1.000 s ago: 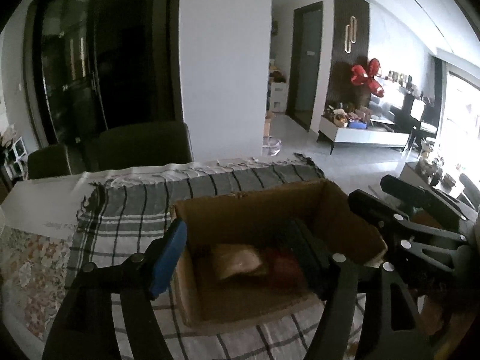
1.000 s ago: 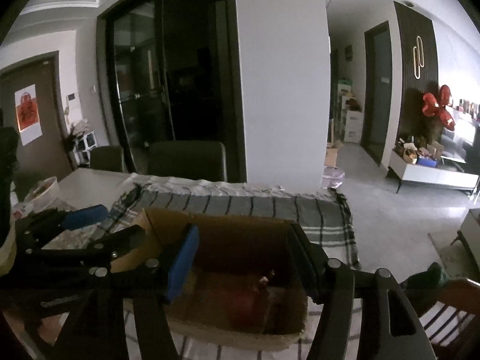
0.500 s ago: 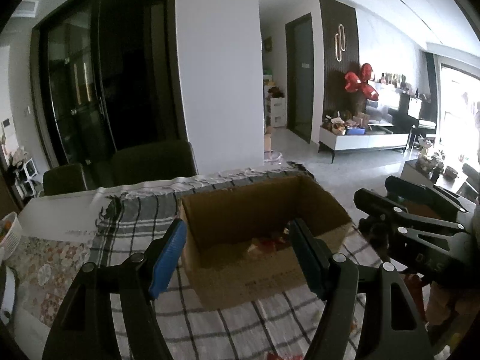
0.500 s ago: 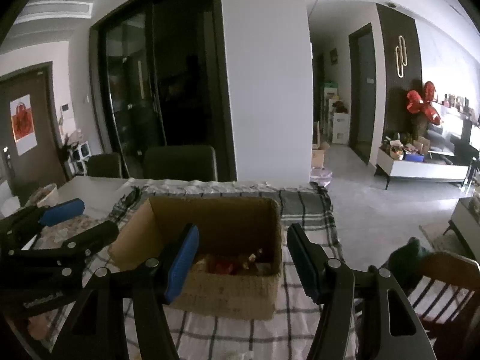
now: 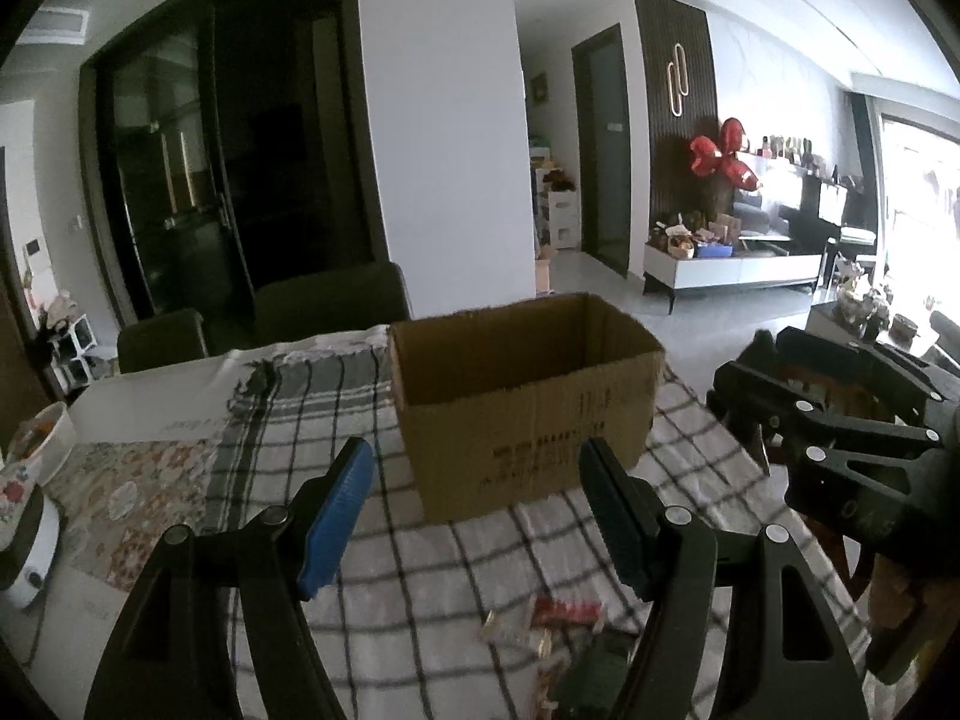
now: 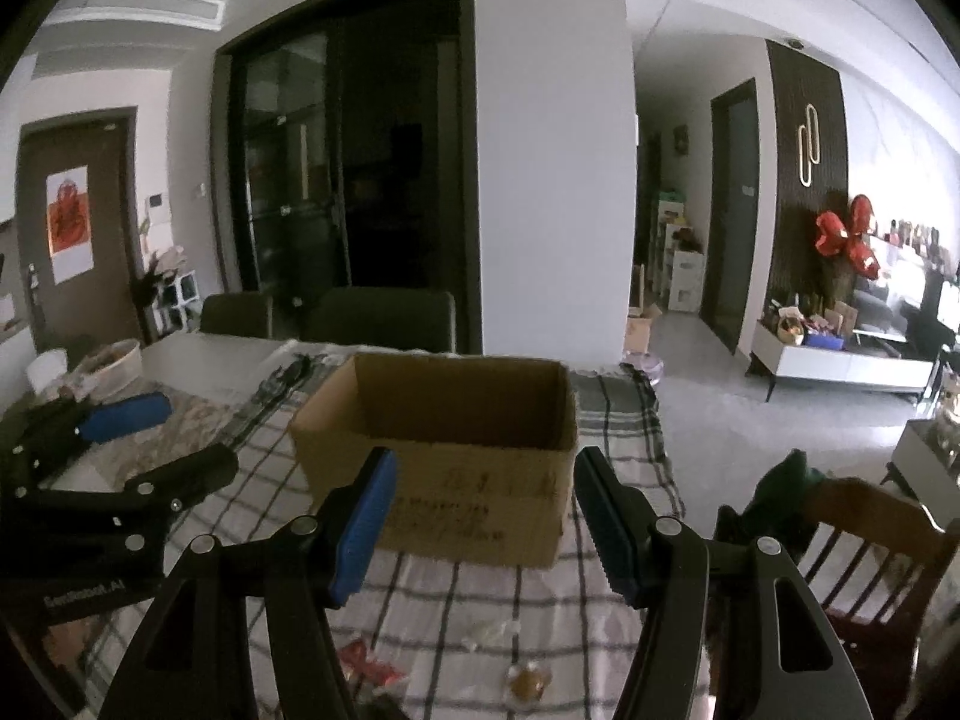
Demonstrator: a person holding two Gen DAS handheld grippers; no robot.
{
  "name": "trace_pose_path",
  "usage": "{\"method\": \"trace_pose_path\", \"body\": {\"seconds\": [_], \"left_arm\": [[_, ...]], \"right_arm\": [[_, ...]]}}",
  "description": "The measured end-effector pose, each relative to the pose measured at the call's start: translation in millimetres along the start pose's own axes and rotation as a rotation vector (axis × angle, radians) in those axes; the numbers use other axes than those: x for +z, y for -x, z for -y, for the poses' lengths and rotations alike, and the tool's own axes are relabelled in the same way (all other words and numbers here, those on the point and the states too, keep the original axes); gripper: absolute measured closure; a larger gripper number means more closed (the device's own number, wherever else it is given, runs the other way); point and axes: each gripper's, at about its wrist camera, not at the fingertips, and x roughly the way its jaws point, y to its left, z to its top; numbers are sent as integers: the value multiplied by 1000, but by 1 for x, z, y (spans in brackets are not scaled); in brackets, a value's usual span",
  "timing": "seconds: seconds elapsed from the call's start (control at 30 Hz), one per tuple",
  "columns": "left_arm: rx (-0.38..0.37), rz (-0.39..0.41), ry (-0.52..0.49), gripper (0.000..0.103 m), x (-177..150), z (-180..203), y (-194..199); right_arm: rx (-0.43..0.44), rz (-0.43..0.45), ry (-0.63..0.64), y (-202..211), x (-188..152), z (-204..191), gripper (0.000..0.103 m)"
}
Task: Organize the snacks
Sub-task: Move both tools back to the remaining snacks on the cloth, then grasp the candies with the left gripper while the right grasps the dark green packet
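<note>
On the table (image 5: pixel 150 384), over a checked cloth (image 5: pixel 456 564), a cardboard box (image 5: pixel 528 402) is placed upright with its top open; printed dark text is seen on its near wall. Its inside cannot be seen from either view.

Nearer to the cameras than the box, several snacks are scattered on the cloth. From the left wrist view, a red packet (image 5: pixel 567 609) and a dark green packet (image 5: pixel 600 669) are seen at the bottom, with small clear wrappers beside them. From the right wrist view, a red packet (image 6: pixel 369 666), a clear wrapper (image 6: pixel 495 630) and a small round brown snack (image 6: pixel 528 681) are seen, all apart from the box.

The left hand-held gripper (image 5: pixel 477 516) is held above the cloth, in front of the box. Its jaws are about half apart and nothing is between them. The right hand-held gripper (image 6: pixel 486 525) is held the same way, with its jaws about half apart and empty. Both are pointed toward the box and a little downward.

At the left of the table, a white bowl (image 5: pixel 42 441) is seen on a flowered mat (image 5: pixel 126 498). Dark chairs (image 5: pixel 330 306) are placed behind the table, and a wooden chair (image 6: pixel 870 534) is seen at its right side.
</note>
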Motion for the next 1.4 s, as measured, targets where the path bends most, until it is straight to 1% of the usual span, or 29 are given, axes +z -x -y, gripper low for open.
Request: {"method": "trace_pose_path", "body": {"seconds": [0.17, 0.4, 0.6, 0.87, 0.97, 1.07, 1.13, 1.2, 1.4], "left_arm": [[5, -22, 6, 33, -24, 1, 22], [23, -67, -31, 33, -62, 9, 42], [5, -118, -47, 33, -92, 17, 48], [7, -147, -12, 33, -126, 22, 51], [-1, -185, 2, 33, -140, 23, 45], [-18, -226, 16, 36, -153, 25, 37], [-24, -251, 20, 42, -159, 26, 31], [-39, -276, 26, 44, -163, 27, 23], [-70, -346, 74, 58, -174, 24, 2]], "right_arm": [[26, -19, 26, 15, -20, -13, 41], [84, -93, 59, 24, -52, -28, 41], [120, -142, 101, 29, -77, -38, 41], [177, -194, 170, 33, -111, -52, 41], [186, -208, 212, 30, -122, -57, 41], [198, -234, 239, 24, -132, -60, 41], [210, -247, 246, 20, -137, -61, 41], [221, -260, 252, 16, -143, -63, 41], [242, -302, 245, -2, -155, -63, 41]]}}
